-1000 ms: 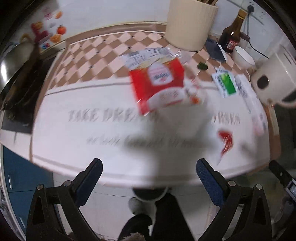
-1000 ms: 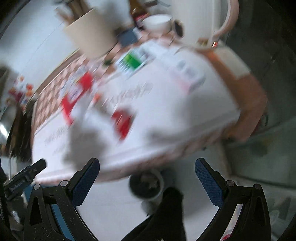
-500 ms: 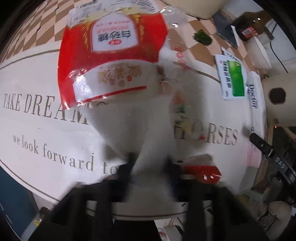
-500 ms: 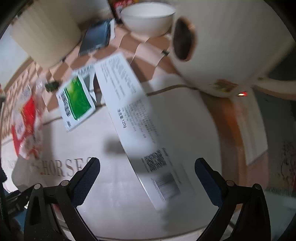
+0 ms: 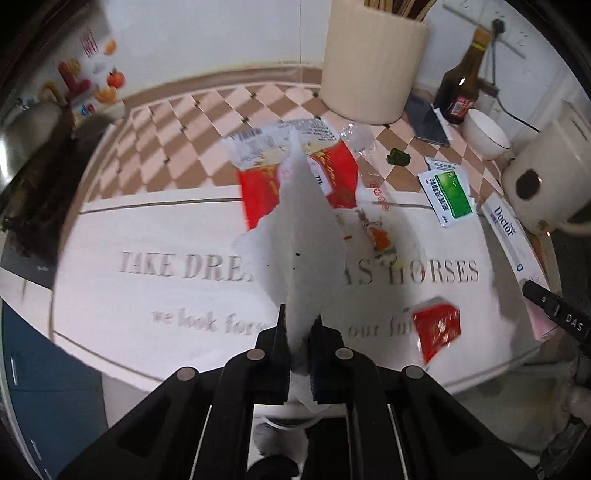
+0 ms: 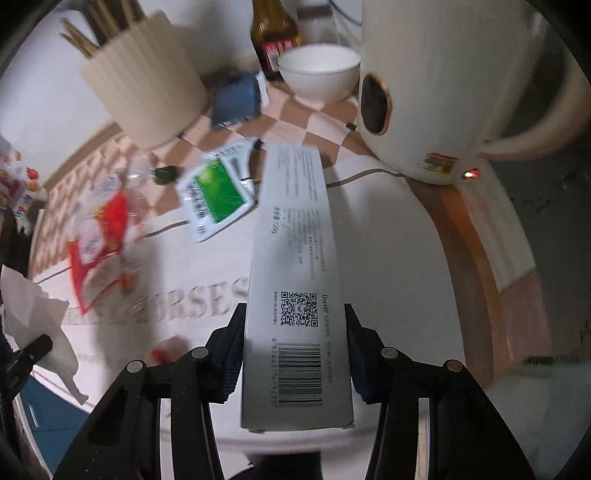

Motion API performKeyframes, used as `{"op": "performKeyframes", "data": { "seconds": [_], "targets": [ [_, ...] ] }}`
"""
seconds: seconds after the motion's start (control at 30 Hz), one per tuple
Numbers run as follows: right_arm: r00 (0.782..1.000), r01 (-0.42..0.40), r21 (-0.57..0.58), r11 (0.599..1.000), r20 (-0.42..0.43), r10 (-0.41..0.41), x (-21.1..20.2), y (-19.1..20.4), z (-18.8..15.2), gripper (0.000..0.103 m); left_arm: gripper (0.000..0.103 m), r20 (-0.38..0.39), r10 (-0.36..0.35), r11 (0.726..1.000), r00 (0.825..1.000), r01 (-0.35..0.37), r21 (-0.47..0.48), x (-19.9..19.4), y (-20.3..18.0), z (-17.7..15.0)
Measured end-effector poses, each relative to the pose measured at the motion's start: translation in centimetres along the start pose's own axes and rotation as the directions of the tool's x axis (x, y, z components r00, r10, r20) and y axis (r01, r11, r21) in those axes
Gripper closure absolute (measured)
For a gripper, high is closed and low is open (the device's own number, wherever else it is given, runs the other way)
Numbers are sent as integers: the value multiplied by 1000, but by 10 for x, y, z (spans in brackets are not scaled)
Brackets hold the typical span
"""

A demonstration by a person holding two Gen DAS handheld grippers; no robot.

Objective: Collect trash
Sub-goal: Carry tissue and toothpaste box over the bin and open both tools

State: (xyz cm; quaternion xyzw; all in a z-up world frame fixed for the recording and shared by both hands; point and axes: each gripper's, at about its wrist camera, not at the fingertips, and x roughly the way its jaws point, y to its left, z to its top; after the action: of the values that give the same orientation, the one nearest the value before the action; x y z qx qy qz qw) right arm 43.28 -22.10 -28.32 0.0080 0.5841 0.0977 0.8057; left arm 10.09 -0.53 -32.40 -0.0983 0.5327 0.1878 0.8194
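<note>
Tissue [image 5: 301, 254] pinched in left fingers [image 5: 279, 332] above table's near edge [image 5: 122, 369], right fingers [image 6: 229, 354] closing astride toothpaste box [image 6: 295, 295].

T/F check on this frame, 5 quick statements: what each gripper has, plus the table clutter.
1. The left gripper is shut on a white paper sheet. True.
2. The right gripper has a red packet between its fingers. False: a long grey box with a barcode and QR code sits between them, and the jaws have just been closing on it.
3. A white bowl stands beside the dark bottle. True.
4. The green-and-white sachet is inside the bowl. False: it lies on the tabletop, left of the grey box.
5. The ribbed cream holder is lying on its side. False: it stands upright with sticks in it.
</note>
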Motion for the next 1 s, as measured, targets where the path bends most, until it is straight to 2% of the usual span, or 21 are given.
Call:
{"op": "performKeyframes", "data": {
  "seconds": [0.13, 0.3, 0.43, 0.53, 0.63, 0.73, 0.87, 1.0],
  "targets": [
    [999, -6, 4, 1000, 40, 6, -34, 22, -45, 54, 98, 23, -12, 1000, 1000, 12, 10, -19, 22, -23],
    [997, -27, 13, 1000, 71, 26, -84, 50, -125, 54, 98, 13, -56, 998, 998, 56, 14, -31, 37, -63],
    [995, -42, 9, 999, 85, 41, -117, 69, -199, 54, 98, -68, -81, 996, 994, 83, 34, -20, 46, -111],
    [998, -52, 19, 998, 39, 52, -123, 72, -252, 54, 98, -167, -83, 996, 982, 89, 30, 4, 51, -149],
    [998, -43, 2, 999, -49, 43, -104, 75, -301, 54, 98, -247, -66, 996, 967, 77, 35, 36, 51, -178],
    [987, -50, 12, 999, -152, 51, -65, 73, -336, 54, 98, -311, -44, 998, 949, 57, 32, 74, 48, -199],
    [959, -68, 14, 998, -276, 69, 12, 70, -370, 54, 98, -387, -21, 999, 922, 30, 16, 138, 42, -220],
    [929, -89, -2, 996, -361, 82, 97, 69, -393, 54, 98, -460, -15, 1000, 888, 13, -8, 223, 35, -243]
  ]
}}
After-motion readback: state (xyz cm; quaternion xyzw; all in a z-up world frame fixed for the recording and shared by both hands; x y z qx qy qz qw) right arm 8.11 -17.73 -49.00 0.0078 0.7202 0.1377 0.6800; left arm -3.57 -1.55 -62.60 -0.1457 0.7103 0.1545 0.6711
